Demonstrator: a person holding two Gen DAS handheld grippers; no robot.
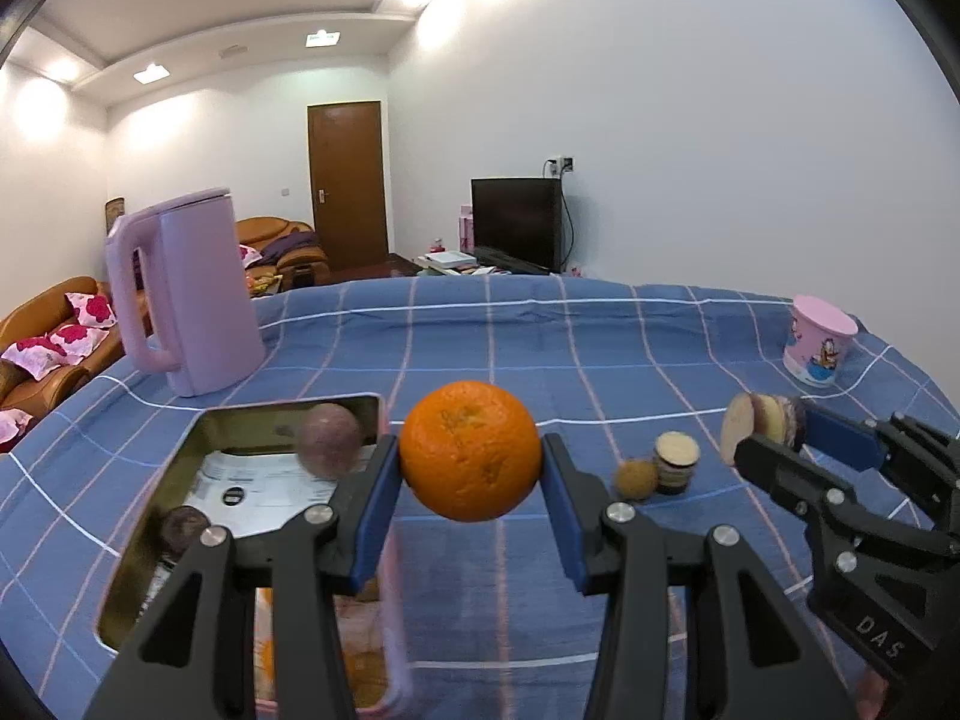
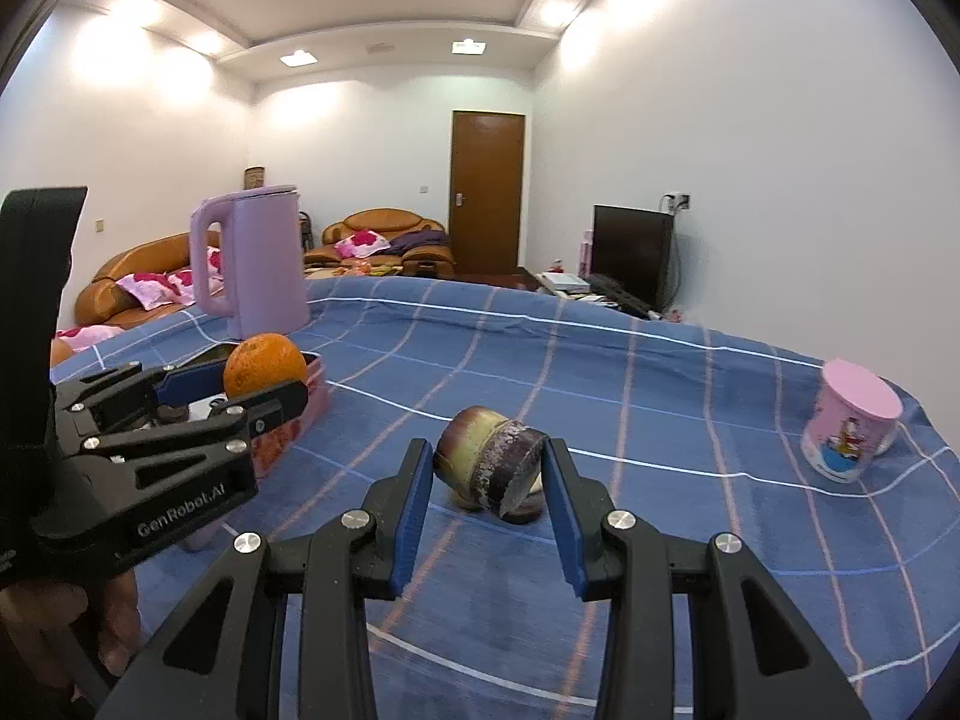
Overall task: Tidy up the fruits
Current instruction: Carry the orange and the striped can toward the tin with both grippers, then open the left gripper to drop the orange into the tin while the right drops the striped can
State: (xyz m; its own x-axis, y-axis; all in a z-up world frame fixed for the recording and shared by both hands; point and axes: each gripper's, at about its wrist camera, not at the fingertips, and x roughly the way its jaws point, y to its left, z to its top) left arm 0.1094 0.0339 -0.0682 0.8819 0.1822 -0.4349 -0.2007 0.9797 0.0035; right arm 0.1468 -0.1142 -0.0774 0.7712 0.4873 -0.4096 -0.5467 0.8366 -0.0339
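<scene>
My left gripper (image 1: pixel 471 468) is shut on an orange (image 1: pixel 470 450) and holds it above the blue cloth, just right of an open metal tin (image 1: pixel 180 456). The tin holds a round purple fruit (image 1: pixel 329 441) and a dark one (image 1: pixel 183 531). My right gripper (image 2: pixel 489 474) is shut on a short purple-brown sugarcane piece (image 2: pixel 489 465), lifted off the cloth; it shows in the left wrist view (image 1: pixel 762 426). A second sugarcane piece (image 1: pixel 676 461) and a small brown longan (image 1: pixel 636 480) lie on the cloth between the grippers. The orange and left gripper show in the right wrist view (image 2: pixel 264 366).
A pink kettle (image 1: pixel 186 294) stands behind the tin. A pink cartoon cup (image 1: pixel 819 342) stands at the far right of the table (image 1: pixel 540 324), upside down. Sofas, a door and a TV are beyond the table.
</scene>
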